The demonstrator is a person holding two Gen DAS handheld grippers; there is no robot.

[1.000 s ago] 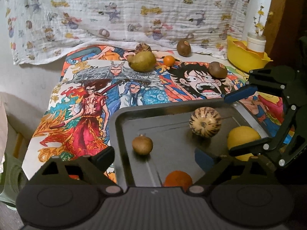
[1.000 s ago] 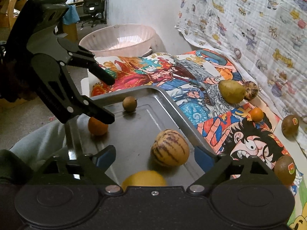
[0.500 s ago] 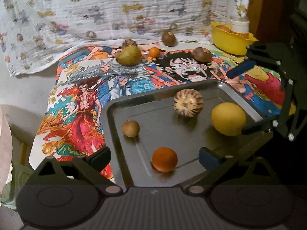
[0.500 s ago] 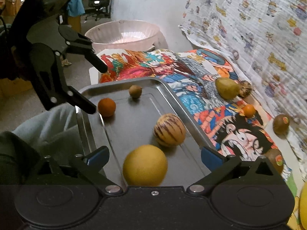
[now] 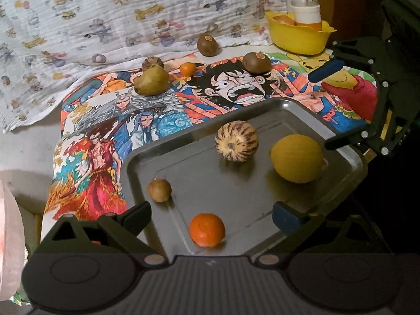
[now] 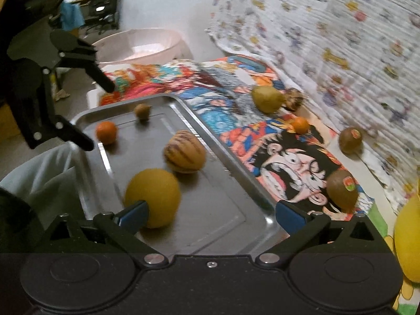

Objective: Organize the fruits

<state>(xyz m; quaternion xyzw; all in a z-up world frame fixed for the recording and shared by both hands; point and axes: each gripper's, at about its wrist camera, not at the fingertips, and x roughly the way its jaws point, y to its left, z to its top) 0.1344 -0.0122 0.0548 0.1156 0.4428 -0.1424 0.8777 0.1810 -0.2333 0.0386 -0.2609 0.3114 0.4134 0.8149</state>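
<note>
Yellow bowl (image 6: 408,239) is cut off by the right edge.

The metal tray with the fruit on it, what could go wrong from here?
The metal tray has a low rim, and its near corner seems to overhang the table edge, so a bump could tip it. The yellow fruit, striped melon and orange are round and loose; any nudge from the open right gripper might roll them off.

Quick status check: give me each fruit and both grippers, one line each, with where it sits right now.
Left gripper: open, empty.
Right gripper: open, empty.
Metal tray: on cloth, holds four fruits.
Yellow round fruit: in tray.
Striped melon: in tray.
Orange: in tray.
Small brown fruit: in tray.
Pear: on cloth.
Kiwi: on cloth.
</note>
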